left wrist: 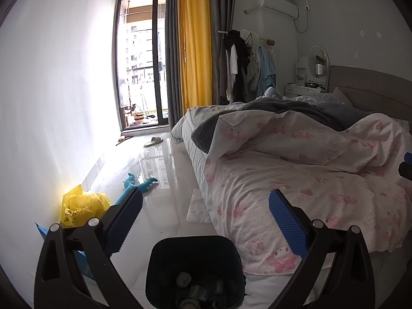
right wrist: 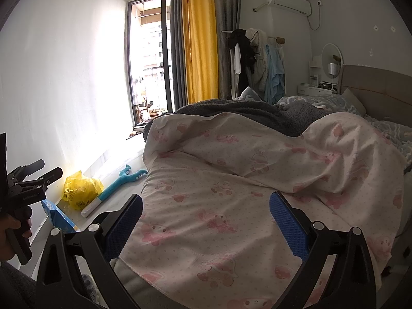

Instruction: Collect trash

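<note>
Below the left gripper [left wrist: 206, 221], a bin [left wrist: 194, 270] is already holding scraps, while a yellow bag [left wrist: 82, 207] at nine o'clock and bubble wrap [left wrist: 197, 207] are lying uncollected, and both the left and the right gripper [right wrist: 206, 221] are hanging released and empty.

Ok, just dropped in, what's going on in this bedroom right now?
A person is holding a gripper in each hand beside the bed, collecting trash. Both the left gripper and the right gripper have open jaws holding nothing. A dark bin with some trash already inside sits on the floor below the left gripper. A yellow plastic bag, a blue packet and bubble wrap lie on the floor.
</note>
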Demonstrator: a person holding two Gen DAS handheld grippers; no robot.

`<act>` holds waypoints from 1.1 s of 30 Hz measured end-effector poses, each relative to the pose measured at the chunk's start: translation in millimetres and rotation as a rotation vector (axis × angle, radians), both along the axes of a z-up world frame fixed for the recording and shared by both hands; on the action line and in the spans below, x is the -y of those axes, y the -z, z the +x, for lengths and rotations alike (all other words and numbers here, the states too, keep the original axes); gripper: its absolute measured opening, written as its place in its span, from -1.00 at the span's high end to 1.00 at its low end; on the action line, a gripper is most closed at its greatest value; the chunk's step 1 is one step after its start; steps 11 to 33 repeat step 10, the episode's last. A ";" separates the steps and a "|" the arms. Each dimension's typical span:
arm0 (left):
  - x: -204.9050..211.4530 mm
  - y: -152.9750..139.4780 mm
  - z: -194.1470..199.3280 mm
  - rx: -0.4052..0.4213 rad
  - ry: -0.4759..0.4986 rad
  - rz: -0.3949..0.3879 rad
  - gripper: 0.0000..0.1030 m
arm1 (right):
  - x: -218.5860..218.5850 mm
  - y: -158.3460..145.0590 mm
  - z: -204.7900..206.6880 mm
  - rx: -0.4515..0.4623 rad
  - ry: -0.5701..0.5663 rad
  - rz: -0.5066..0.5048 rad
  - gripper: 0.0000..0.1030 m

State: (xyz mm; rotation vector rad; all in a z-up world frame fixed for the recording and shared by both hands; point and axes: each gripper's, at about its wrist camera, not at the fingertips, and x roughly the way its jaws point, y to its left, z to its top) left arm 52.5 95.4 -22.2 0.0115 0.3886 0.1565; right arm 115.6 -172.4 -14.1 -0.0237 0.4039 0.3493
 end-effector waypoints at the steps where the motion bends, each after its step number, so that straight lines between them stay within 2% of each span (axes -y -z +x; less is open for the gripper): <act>1: -0.7 0.5 -0.1 -0.002 -0.001 -0.001 -0.94 | 0.1 0.2 -0.3 0.001 0.000 0.000 -0.93; 33: -3.3 3.4 -0.7 -0.008 -0.012 -0.008 -0.94 | 0.6 0.5 1.3 0.002 -0.002 0.001 -0.93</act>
